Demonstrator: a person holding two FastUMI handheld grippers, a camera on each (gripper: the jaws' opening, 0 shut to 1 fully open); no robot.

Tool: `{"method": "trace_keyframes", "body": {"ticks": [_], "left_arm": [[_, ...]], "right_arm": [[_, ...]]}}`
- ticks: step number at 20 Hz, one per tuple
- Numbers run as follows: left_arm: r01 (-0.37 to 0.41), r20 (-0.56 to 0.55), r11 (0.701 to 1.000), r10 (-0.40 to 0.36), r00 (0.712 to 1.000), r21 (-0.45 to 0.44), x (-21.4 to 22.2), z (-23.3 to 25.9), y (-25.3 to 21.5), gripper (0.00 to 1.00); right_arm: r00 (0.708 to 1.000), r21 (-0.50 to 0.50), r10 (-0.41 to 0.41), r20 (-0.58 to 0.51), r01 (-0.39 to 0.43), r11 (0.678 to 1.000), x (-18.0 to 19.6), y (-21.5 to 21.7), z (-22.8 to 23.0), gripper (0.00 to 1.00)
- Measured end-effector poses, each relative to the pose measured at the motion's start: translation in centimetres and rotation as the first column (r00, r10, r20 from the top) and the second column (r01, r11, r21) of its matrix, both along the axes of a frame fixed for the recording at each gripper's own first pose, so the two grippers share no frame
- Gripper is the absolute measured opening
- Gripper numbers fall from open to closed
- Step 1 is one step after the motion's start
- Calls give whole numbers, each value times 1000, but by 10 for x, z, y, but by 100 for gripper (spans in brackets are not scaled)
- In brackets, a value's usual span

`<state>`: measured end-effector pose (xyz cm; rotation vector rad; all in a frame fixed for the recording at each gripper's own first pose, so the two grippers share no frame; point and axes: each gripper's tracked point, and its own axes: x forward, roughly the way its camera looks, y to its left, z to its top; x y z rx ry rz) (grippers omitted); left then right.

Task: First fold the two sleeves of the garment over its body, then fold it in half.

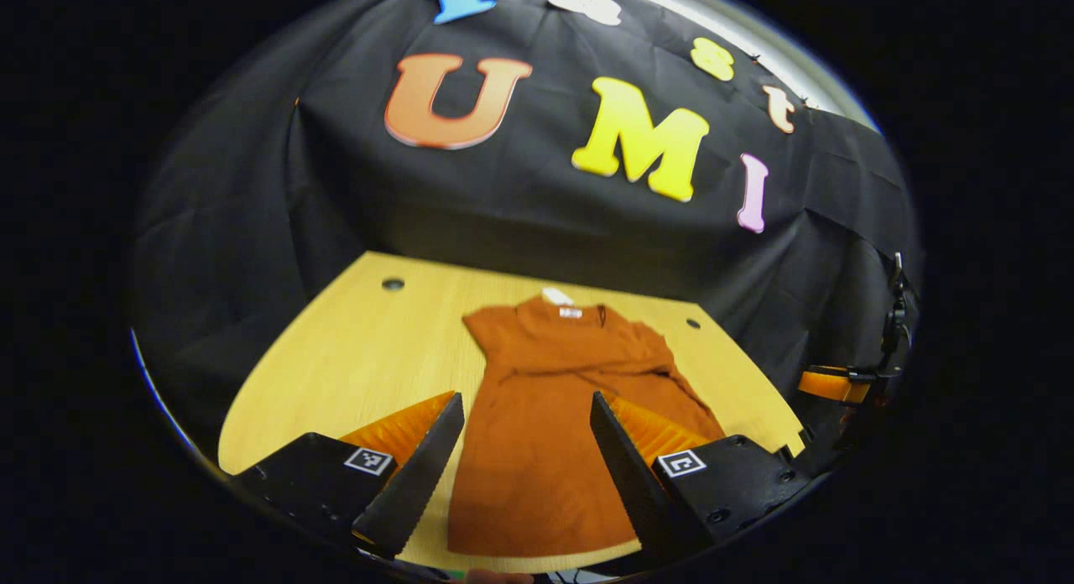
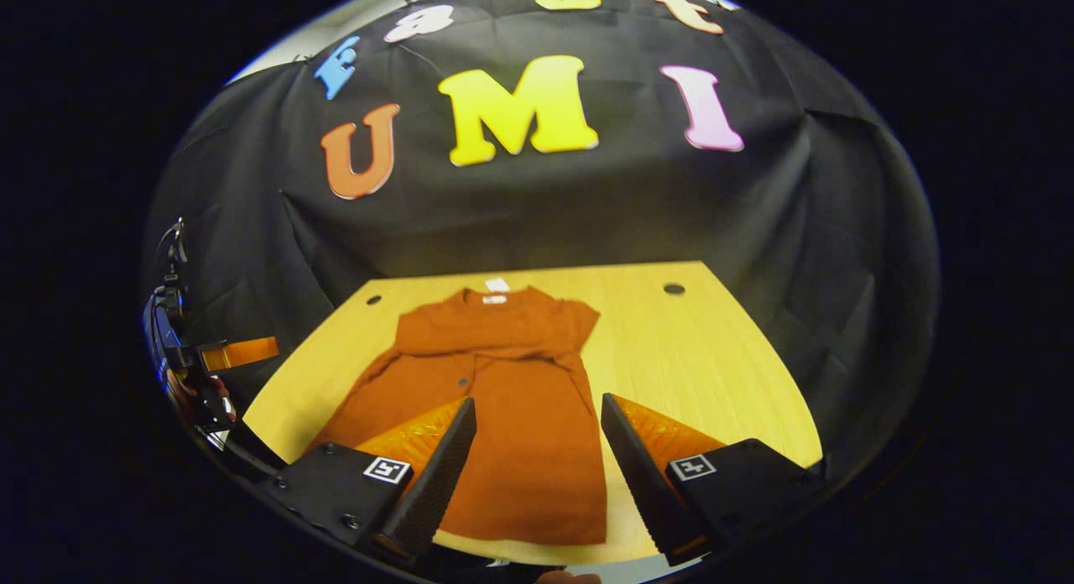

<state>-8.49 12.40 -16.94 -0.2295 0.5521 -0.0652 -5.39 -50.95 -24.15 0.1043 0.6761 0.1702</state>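
A rust-orange garment lies flat on the wooden table, collar and white tag at the far end, hem towards me. Cloth is folded across its chest. My left gripper hovers open over the lower body, one finger over each side. In the right gripper view the same garment lies left of the table's middle, and my right gripper is open above its lower half. The right gripper shows at the right edge of the left gripper view, and the left gripper at the left edge of the right gripper view.
Small round holes sit near the table's far corners. Black cloth walls close the booth behind and at both sides. Bare wood lies left of the garment in the left gripper view and right of it in the right gripper view.
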Motion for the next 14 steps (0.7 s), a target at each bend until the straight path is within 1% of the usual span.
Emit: {"method": "trace_keyframes", "body": {"ticks": [1,3,5,6,7,9,10,12,13,14], "left_arm": [[4,-76,1000,-6,997,-30,-17,-26,8,99],[13,-188,997,-27,982,-73,-39,-63,17,99],[9,-284,993,-42,958,-115,-63,-91,21,99],[-8,-319,992,-34,947,-129,-72,-103,27,99],[-19,-351,987,-38,936,-157,-79,-112,29,99],[-23,-403,971,-77,912,-237,-91,-123,20,99],[-28,-417,965,-86,905,-259,-94,-129,17,99],[-26,-455,966,-97,885,-255,-102,-143,15,99],[-22,-468,965,-106,877,-259,-105,-149,13,99],[-22,-465,965,-106,879,-261,-104,-148,12,99]], "right_arm": [[998,-5,-30,-59,30,1000,-15,-15,-21,96],[989,-2,-74,-131,75,997,-33,-32,-47,96],[975,1,-104,-194,106,994,-46,-41,-75,96],[969,1,-106,-222,109,994,-52,-42,-87,96],[961,5,-113,-254,119,993,-59,-43,-100,96],[939,7,-131,-317,140,990,-72,-46,-124,96],[931,5,-142,-335,153,988,-76,-46,-131,96],[924,0,-144,-355,154,988,-79,-40,-143,96],[922,-10,-143,-360,150,989,-80,-37,-148,94],[920,-17,-146,-363,150,989,-79,-35,-152,96]]}}
